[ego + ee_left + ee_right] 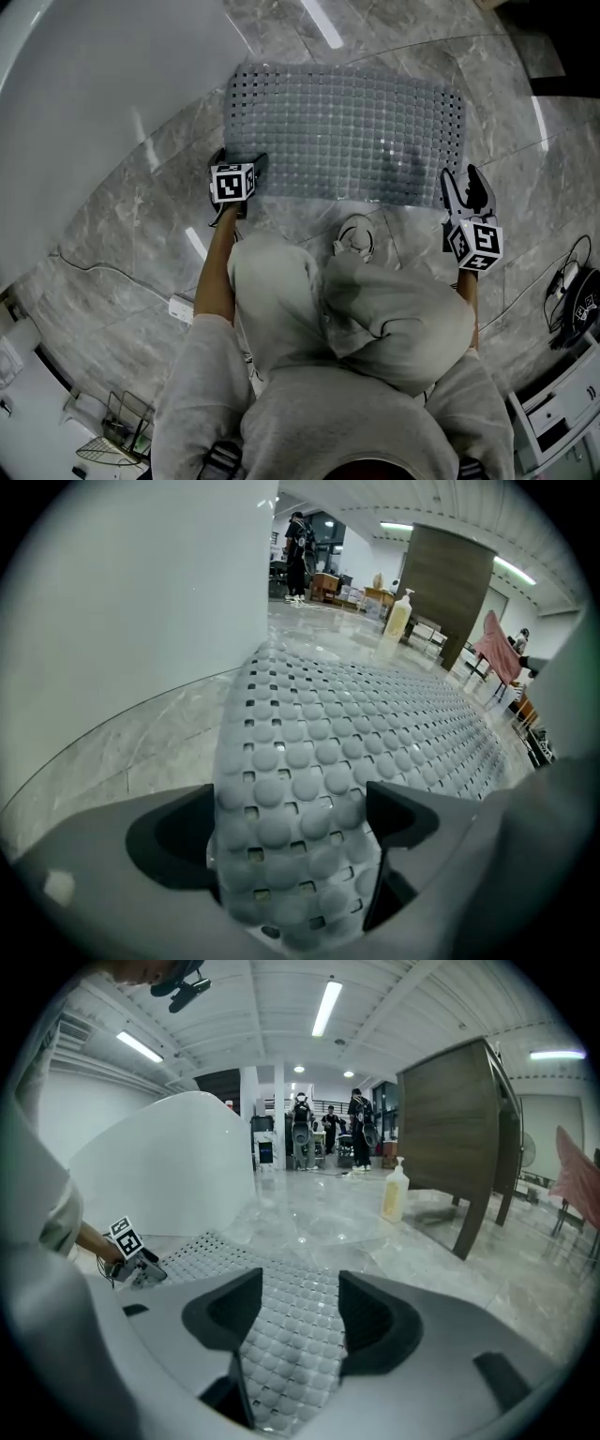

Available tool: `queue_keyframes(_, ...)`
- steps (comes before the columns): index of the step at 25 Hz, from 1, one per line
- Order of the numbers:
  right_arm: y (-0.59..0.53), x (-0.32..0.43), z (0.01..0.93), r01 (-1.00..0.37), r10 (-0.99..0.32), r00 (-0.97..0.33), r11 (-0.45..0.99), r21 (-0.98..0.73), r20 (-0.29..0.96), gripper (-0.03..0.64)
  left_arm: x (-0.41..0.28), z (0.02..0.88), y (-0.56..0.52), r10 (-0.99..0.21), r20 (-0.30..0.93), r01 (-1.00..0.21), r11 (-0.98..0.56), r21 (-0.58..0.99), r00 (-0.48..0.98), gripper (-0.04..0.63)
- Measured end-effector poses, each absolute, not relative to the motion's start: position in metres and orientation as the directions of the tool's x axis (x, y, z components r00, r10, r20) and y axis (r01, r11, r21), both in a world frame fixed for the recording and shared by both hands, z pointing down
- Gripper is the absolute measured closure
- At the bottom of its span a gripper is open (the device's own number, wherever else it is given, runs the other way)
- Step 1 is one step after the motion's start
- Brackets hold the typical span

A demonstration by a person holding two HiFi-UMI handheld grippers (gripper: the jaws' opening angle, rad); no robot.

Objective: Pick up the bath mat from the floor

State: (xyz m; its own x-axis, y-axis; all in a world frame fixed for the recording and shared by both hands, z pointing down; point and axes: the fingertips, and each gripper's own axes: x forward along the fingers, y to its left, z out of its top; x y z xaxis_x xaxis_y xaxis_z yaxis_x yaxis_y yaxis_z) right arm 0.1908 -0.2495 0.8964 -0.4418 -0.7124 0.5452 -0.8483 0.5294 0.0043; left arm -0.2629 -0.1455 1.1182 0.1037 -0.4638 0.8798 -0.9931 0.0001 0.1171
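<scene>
The bath mat [347, 131] lies flat on the marble floor [141, 216], its left end close beside the white tub [94, 84]. The person crouches at its near long edge with 1 pair of tongs at each near corner. The left tongs [240, 161] point steeply down over the near-left corner, spread wide. In the left gripper view the bumpy corner of the mat shows between the 2 jaws, but I see no pad pressing on it, so they hold nothing. The right tongs [461, 183] stand at the near-right corner, partly open, with the mat's surface showing in the gap and nothing clamped. The step in hand looks like getting a bite on both corners. To do it well, I judge that 1 jaw of each pair should work under the rim, or the pair should gather a firm fold, because a thin, soft mat lying flush on smooth stone offers little edge to catch. Both pairs should close on a good depth of mat, not just the last row of bumps. Then the mat is best peeled upward from the near edge with both hands level, in case the underside clings, so it neither slips free nor drags against the tub.
</scene>
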Motion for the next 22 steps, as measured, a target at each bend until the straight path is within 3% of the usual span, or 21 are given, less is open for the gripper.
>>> queue_keyframes(9, -0.25, 0.185, 0.896, -0.846, -0.716, -0.442, 0.532, 0.013, 0.541, 0.365, -0.266, 1.12, -0.147, -0.486, 0.871, -0.995, 0.01, 0.095, 0.078, 0.106)
queue_keyframes(22, -0.237, 0.18, 0.893, -0.847, -0.722, -0.451, 0.532, 0.005, 0.525, 0.366, -0.264, 1.115, -0.147, -0.486, 0.872, -0.996, 0.026, 0.081, 0.059, 0.166)
